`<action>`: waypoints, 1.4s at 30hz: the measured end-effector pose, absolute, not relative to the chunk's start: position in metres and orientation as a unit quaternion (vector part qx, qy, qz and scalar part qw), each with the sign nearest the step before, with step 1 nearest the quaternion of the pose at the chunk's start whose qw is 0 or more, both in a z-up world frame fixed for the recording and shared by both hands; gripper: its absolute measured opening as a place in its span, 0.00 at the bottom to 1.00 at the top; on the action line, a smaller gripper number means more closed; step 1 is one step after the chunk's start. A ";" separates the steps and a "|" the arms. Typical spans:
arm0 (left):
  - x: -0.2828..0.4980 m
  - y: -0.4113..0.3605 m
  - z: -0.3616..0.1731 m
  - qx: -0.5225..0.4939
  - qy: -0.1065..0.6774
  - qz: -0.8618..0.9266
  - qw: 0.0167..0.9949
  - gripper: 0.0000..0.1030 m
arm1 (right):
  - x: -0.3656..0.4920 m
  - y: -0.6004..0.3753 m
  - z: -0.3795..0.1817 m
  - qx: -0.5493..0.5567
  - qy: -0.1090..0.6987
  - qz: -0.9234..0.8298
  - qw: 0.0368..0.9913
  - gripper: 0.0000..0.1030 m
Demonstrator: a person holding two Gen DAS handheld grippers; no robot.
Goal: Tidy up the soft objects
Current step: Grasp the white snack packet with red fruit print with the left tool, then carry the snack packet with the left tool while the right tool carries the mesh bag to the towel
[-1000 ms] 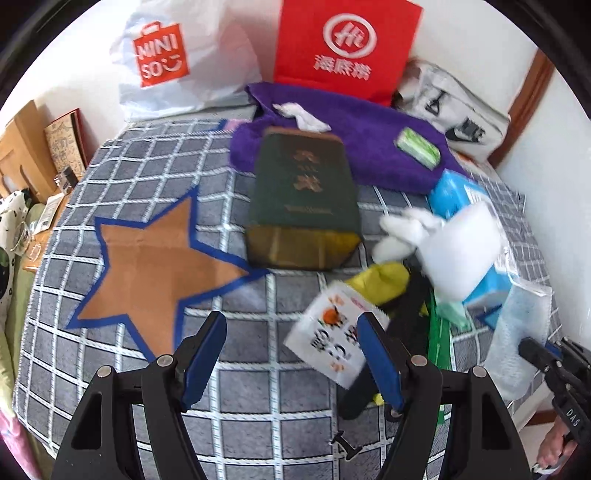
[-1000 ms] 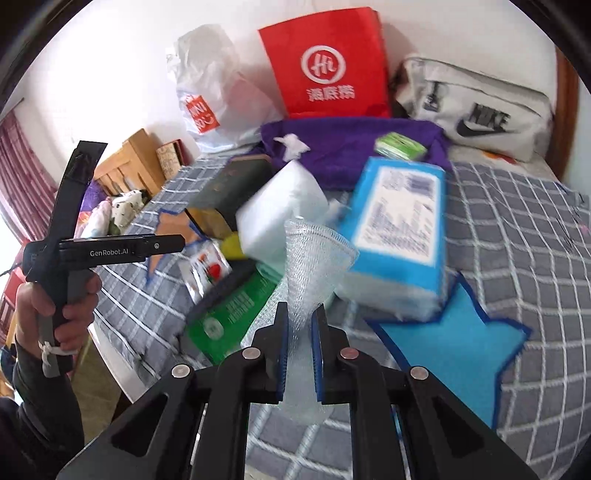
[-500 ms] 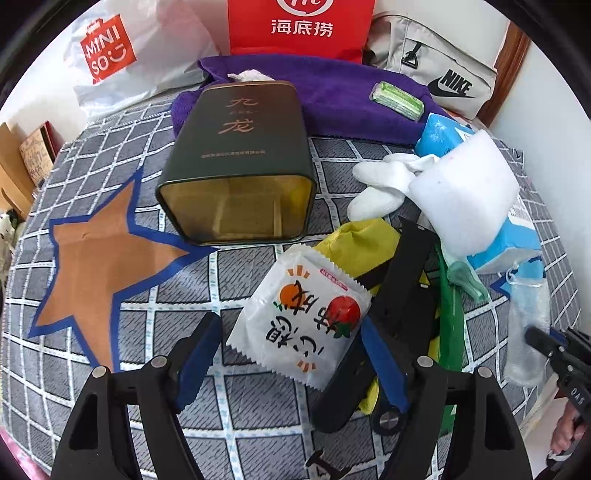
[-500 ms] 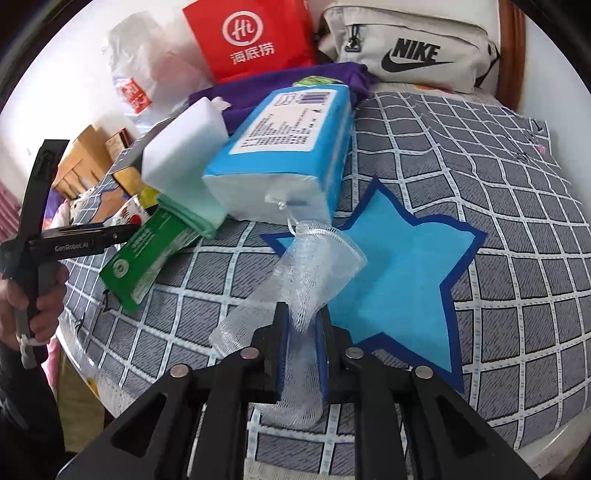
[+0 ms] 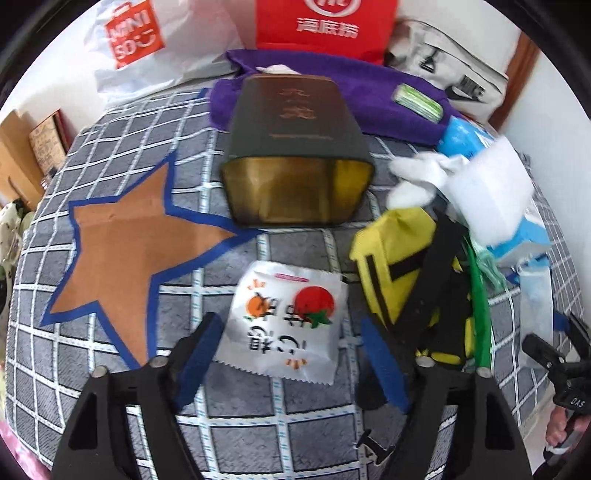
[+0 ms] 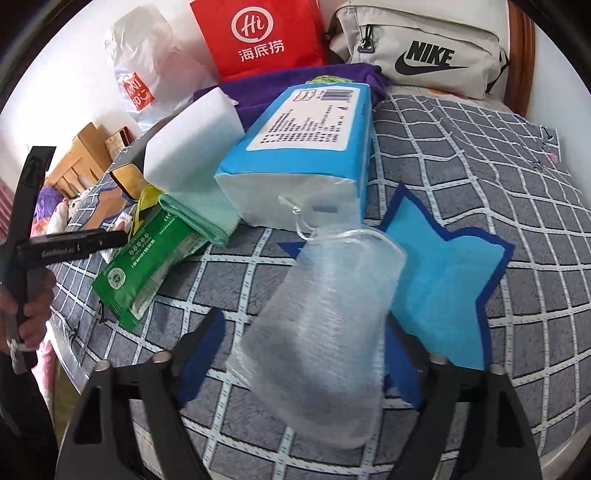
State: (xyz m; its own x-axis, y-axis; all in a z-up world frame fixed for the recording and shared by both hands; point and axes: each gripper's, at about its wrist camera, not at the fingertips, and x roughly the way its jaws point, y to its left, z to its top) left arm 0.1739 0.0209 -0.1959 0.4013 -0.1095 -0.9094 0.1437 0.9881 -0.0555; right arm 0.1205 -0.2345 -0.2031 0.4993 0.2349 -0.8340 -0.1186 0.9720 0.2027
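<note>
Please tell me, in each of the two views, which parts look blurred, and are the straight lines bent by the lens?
Left wrist view: the white cloth and sponge at right are smeared, the snack packet fairly sharp; the bedspread grid curves toward the edges. Right wrist view: the mesh bag looks soft, the tissue pack print crisp; grid lines bow likewise.

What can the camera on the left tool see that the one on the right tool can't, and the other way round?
Only the left wrist view shows the white snack packet lying between the open left gripper, the whole orange star patch and the white socks.

Only the right wrist view shows the blue star patch, the white mesh pouch between the open right gripper, and the Nike bag's logo.

Both show the dark tin, the white sponge block, the blue tissue pack and the red paper bag.
</note>
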 end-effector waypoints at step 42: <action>0.163 0.040 -0.117 -0.018 0.465 -0.071 0.882 0.38 | 0.116 -0.240 -0.112 0.039 0.400 0.108 0.909 0.13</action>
State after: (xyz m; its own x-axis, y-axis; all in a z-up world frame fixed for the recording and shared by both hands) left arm 0.1630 0.0401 -0.1171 0.5567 -0.1422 -0.8184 0.1087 0.9892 -0.0980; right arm 0.1164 -0.2396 -0.1120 0.6560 0.2277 -0.7196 -0.1659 0.9736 0.1568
